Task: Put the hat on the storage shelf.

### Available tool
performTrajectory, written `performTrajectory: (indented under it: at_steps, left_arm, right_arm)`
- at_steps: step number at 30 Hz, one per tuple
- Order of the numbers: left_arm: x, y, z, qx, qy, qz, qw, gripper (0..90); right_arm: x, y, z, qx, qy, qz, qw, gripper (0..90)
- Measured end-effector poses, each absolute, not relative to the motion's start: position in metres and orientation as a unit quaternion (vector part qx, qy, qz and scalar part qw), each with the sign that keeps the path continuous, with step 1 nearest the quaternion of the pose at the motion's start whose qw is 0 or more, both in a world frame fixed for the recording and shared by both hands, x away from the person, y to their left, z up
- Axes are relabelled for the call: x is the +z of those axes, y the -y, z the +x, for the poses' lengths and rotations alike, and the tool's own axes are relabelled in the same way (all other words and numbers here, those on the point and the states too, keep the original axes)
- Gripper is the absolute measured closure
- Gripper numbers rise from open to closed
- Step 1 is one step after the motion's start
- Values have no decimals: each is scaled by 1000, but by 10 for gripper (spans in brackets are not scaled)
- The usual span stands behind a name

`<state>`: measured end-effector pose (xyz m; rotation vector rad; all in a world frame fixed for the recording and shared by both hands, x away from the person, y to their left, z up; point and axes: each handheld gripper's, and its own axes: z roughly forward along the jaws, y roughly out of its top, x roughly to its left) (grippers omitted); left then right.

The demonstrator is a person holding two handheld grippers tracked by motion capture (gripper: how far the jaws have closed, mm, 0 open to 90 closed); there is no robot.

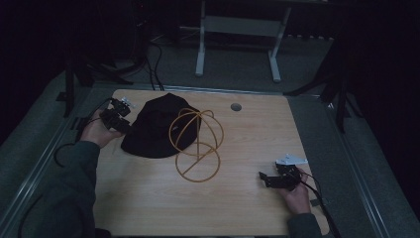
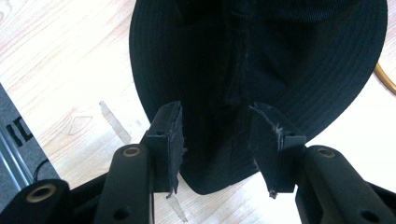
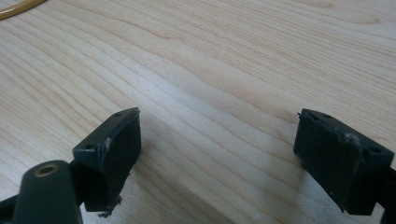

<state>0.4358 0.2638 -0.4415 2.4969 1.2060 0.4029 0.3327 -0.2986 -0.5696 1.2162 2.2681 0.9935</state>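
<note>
A black bucket hat lies flat on the wooden table, left of centre. A gold wire hat stand stands right beside it, its loops reaching over the hat's right edge. At the hat's left brim, my left gripper is open. In the left gripper view the hat's brim lies between the two pads, which stand apart and do not press on it. My right gripper rests near the table's right front, open wide over bare wood. A bit of the gold wire shows at the upper left of the right gripper view.
A round cable hole sits at the back of the table. A pale tape mark lies on the wood left of the hat. Beyond the table's far edge stand a white desk frame and floor cables. Grey floor borders the table on both sides.
</note>
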Motion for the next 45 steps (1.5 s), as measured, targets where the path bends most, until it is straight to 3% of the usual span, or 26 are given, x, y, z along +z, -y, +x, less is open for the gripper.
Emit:
performTrajectory:
  at_steps: [6, 25, 41, 45]
  left_arm:
    - [-442, -258, 442, 133, -417, 884, 162, 625]
    - [-446, -244, 459, 119, -406, 896, 136, 623]
    - [-457, -229, 472, 115, -403, 899, 129, 533]
    - [-460, -228, 474, 105, -396, 903, 127, 614]
  right_arm:
    - [-570, 299, 333, 353, -807, 433, 190, 148]
    - [-570, 299, 333, 353, -807, 433, 190, 148]
    - [-570, 299, 333, 353, -807, 433, 190, 148]
    - [-570, 299, 333, 354, -807, 433, 190, 148]
